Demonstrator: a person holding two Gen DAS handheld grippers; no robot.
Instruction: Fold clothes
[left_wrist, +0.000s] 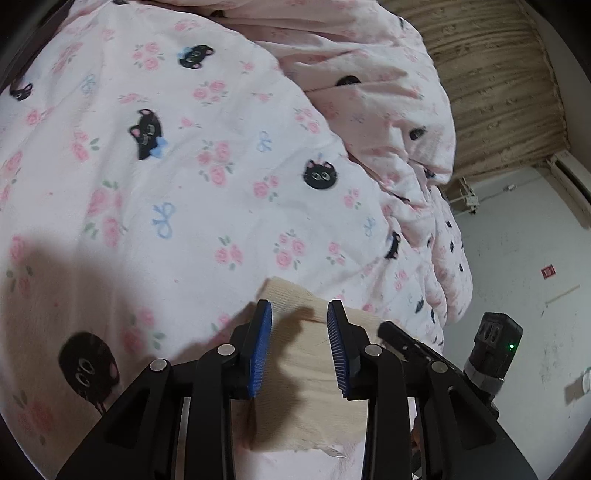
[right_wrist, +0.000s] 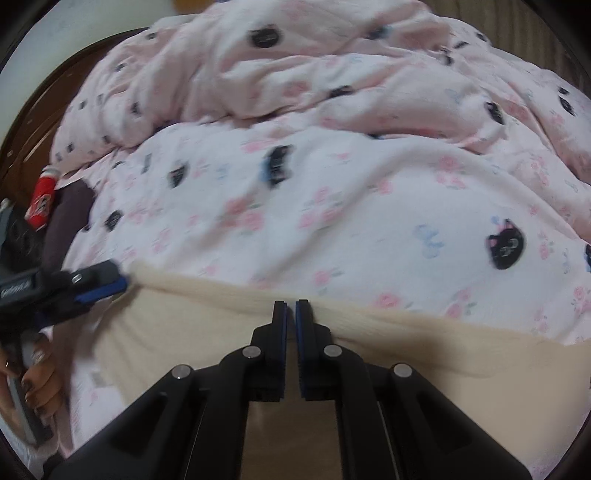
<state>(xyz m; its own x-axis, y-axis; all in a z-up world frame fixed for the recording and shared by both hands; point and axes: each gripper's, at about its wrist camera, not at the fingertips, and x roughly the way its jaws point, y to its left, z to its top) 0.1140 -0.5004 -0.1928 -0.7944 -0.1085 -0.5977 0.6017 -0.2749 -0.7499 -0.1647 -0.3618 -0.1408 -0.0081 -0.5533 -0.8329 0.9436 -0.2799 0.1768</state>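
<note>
A cream knit garment (right_wrist: 177, 339) lies flat on the bed, its far edge folded into a ridge. My right gripper (right_wrist: 291, 304) is shut on that cream garment at the middle of the ridge, its blue pads nearly touching. In the left wrist view my left gripper (left_wrist: 300, 308) is open, and a corner of the cream garment (left_wrist: 306, 391) lies under and between its fingers. In the right wrist view the left gripper (right_wrist: 105, 282) shows at the garment's left corner, held by a hand (right_wrist: 37, 384). Part of the right gripper (left_wrist: 406, 341) sits just right of the left one.
A pink-and-white quilt (left_wrist: 184, 166) printed with black cat faces covers the bed and bunches into a heap (right_wrist: 295, 66) at the back. A red can (right_wrist: 42, 201) and a dark cloth (right_wrist: 70, 218) lie by the brown bed frame at left. A beige curtain (left_wrist: 498, 74) hangs at right.
</note>
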